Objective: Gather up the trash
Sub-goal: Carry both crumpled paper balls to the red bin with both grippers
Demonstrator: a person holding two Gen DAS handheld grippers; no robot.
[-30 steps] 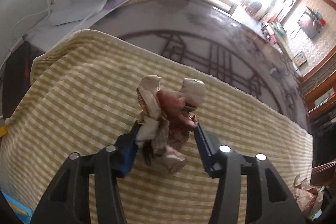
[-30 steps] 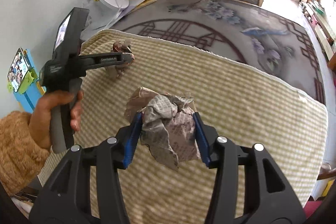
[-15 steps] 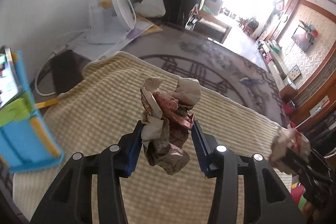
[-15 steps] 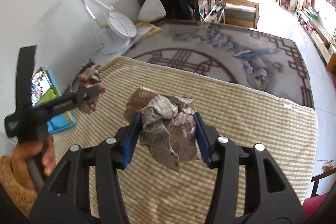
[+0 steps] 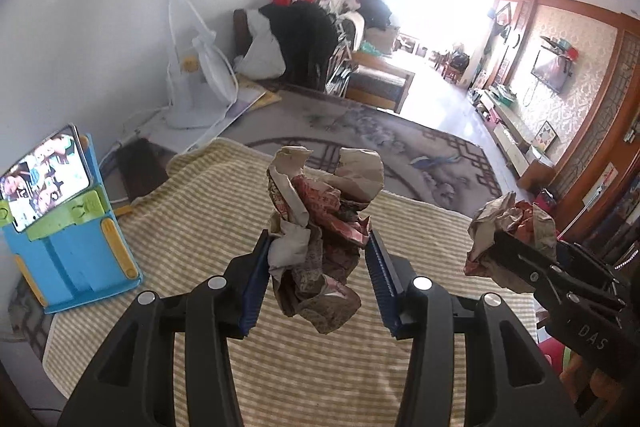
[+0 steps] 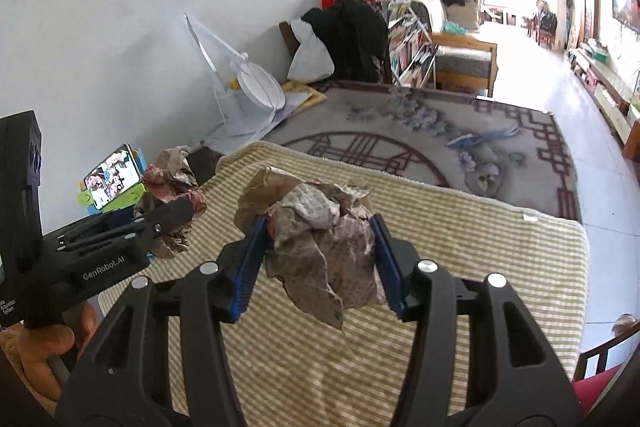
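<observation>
My left gripper (image 5: 318,251) is shut on a crumpled wad of red-and-cream paper (image 5: 320,223), held well above the green-and-cream striped cloth (image 5: 208,211). My right gripper (image 6: 318,231) is shut on a crumpled wad of grey-brown paper (image 6: 320,223), also held above the cloth (image 6: 460,243). Each gripper shows in the other's view: the right one with its wad (image 5: 508,231) at the right edge, the left one with its wad (image 6: 172,195) at the left, held by a hand.
A blue stand holding a lit phone (image 5: 44,183) sits at the cloth's left edge. A white fan (image 5: 200,87) stands by the wall. A patterned rug (image 6: 440,131) lies beyond the cloth. A red chair seat (image 6: 596,387) is at lower right.
Both grippers have risen and tilted up with their paper wads still held. The cloth has dropped lower in view and the room and phone stand have come into sight.
</observation>
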